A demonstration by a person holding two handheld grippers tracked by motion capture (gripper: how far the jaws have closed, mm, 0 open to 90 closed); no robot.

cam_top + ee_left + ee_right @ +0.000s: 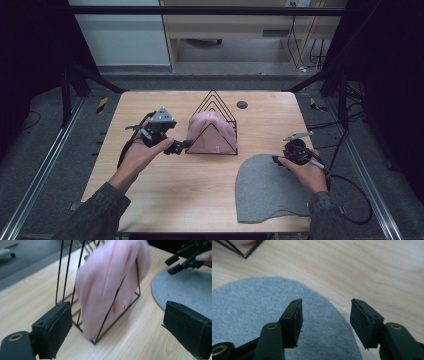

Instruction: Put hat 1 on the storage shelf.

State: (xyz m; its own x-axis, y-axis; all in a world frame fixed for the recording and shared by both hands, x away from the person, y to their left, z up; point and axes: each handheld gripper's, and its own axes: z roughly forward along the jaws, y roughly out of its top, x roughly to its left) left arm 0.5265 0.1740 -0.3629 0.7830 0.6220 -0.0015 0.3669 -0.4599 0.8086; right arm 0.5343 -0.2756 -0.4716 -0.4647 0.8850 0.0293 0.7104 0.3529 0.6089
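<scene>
A pink knit hat [210, 131] [107, 285] stands stuffed in a black wire rack [215, 97] [67, 272] of triangular frames at mid-table. My left gripper [182, 146] [117, 312] sits just left of the rack's near corner, open, with the hat ahead of its jaws and nothing between the pads. A grey hat [267, 190] [185, 290] [249, 305] lies flat at the near right of the table. My right gripper [276, 160] [325, 302] [172, 265] hovers open over the grey hat's upper right edge, its pads apart from the fabric.
The wooden table [200, 200] has a small dark round cap [242, 104] behind the rack. A black cable [355, 200] loops off the table's right edge. Dark frame posts and metal rails run along both sides.
</scene>
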